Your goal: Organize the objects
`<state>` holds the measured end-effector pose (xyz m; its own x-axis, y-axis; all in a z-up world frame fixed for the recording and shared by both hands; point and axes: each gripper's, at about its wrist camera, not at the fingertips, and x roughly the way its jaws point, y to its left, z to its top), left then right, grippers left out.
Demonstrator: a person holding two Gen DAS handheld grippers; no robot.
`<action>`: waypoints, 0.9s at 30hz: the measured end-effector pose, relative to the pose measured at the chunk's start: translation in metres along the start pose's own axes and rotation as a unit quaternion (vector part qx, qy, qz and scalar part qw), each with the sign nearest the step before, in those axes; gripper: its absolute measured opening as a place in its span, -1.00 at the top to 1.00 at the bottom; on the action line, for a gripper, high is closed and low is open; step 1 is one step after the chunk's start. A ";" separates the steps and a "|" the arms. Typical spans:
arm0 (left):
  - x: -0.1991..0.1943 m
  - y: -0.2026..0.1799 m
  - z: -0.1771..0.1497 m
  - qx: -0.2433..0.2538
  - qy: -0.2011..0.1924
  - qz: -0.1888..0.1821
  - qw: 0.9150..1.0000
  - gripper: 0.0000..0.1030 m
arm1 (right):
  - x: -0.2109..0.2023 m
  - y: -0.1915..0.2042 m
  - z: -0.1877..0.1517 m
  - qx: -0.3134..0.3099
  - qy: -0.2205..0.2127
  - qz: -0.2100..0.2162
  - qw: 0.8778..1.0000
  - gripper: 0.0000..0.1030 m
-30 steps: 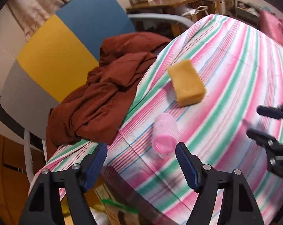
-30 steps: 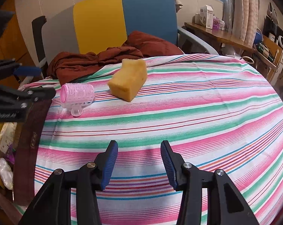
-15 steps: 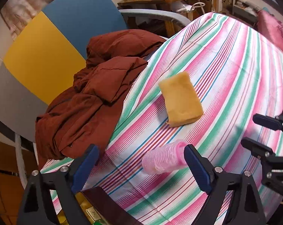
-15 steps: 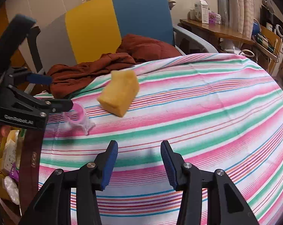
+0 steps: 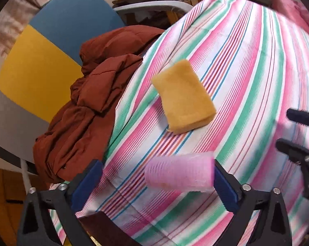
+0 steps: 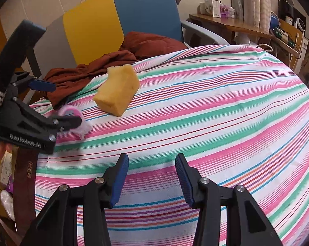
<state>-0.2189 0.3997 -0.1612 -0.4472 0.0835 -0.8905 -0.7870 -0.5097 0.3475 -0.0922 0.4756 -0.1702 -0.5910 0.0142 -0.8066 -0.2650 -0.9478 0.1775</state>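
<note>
L jaws wide (image 5: 158,181) — pink roller (image 5: 179,172) between.

Count on the striped tablecloth (image 5: 257,65): one yellow sponge (image 5: 183,98) and one pink hair roller (image 5: 179,174), so two loose items on the cloth. Beside the table: one chair (image 6: 117,20) with three back panels (one grey, one yellow, one blue), carrying one heap of rust-brown cloth (image 5: 89,110). Tools in view: two grippers, the left gripper (image 5: 158,181) and the right gripper (image 6: 151,176), each with two blue-padded fingers, four pads in all; on the far wooden shelf (image 6: 232,23), at least two small boxes, exact number unclear.
</note>
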 end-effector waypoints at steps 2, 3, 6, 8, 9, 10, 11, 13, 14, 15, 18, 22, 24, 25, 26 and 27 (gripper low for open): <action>0.009 -0.006 -0.004 0.008 0.006 0.013 1.000 -0.84 | 0.000 0.000 0.001 -0.002 0.001 0.000 1.000 0.07; 0.010 -0.007 -0.006 0.008 0.001 0.024 1.000 -0.64 | 0.000 0.001 0.001 -0.004 -0.001 -0.001 1.000 0.07; 0.024 -0.008 -0.009 -0.001 0.029 0.001 1.000 -0.04 | 0.000 0.002 0.003 -0.011 -0.001 -0.008 1.000 0.07; 0.026 -0.005 -0.011 -0.013 0.028 -0.015 0.999 0.02 | 0.001 0.001 0.003 -0.011 -0.001 -0.007 1.000 0.07; 0.026 -0.003 -0.012 -0.017 0.028 -0.019 0.999 0.11 | 0.001 0.001 0.003 -0.011 -0.001 -0.008 1.000 0.07; 0.027 -0.002 -0.012 -0.021 0.029 -0.025 0.999 0.16 | 0.000 0.001 0.003 -0.010 -0.001 -0.008 1.000 0.07; 0.028 0.000 -0.013 -0.023 0.031 -0.030 0.999 0.18 | 0.001 0.001 0.003 -0.010 -0.001 -0.007 1.000 0.07; 0.027 0.002 -0.014 -0.026 0.030 -0.033 0.999 0.18 | 0.001 0.000 0.002 -0.009 0.001 -0.007 1.000 0.07; 0.026 0.004 -0.016 -0.031 0.030 -0.043 0.998 0.06 | 0.002 0.000 0.002 -0.009 0.001 -0.006 1.000 0.07; 0.024 0.006 -0.017 -0.036 0.028 -0.051 0.998 -0.21 | 0.001 0.001 0.002 -0.009 0.000 -0.005 1.000 0.07; 0.008 0.013 -0.024 -0.057 -0.005 -0.073 0.996 -0.96 | 0.001 0.000 0.003 -0.012 -0.002 -0.007 1.000 0.07; -0.006 0.028 -0.022 -0.105 -0.018 -0.102 0.989 -1.00 | 0.002 -0.001 0.003 -0.009 -0.003 -0.007 1.000 0.07; 0.000 0.035 -0.016 -0.128 -0.001 -0.095 0.987 -1.00 | 0.003 -0.001 0.003 -0.007 -0.002 -0.004 1.000 0.07; 0.005 0.034 -0.010 -0.135 0.007 -0.082 0.987 -1.00 | 0.004 0.000 0.002 -0.007 -0.002 -0.002 1.000 0.07; 0.010 0.036 -0.007 -0.141 0.012 -0.063 0.988 -1.00 | 0.003 0.000 0.002 -0.008 -0.002 -0.001 1.000 0.07; 0.013 0.033 -0.006 -0.146 0.016 -0.052 0.988 -1.00 | 0.003 0.001 0.002 -0.010 -0.003 -0.001 1.000 0.07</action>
<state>-0.2482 0.3790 -0.1625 -0.3528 0.1242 -0.9274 -0.6698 -0.7256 0.1576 -0.0957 0.4751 -0.1711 -0.5958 0.0173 -0.8030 -0.2509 -0.9538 0.1656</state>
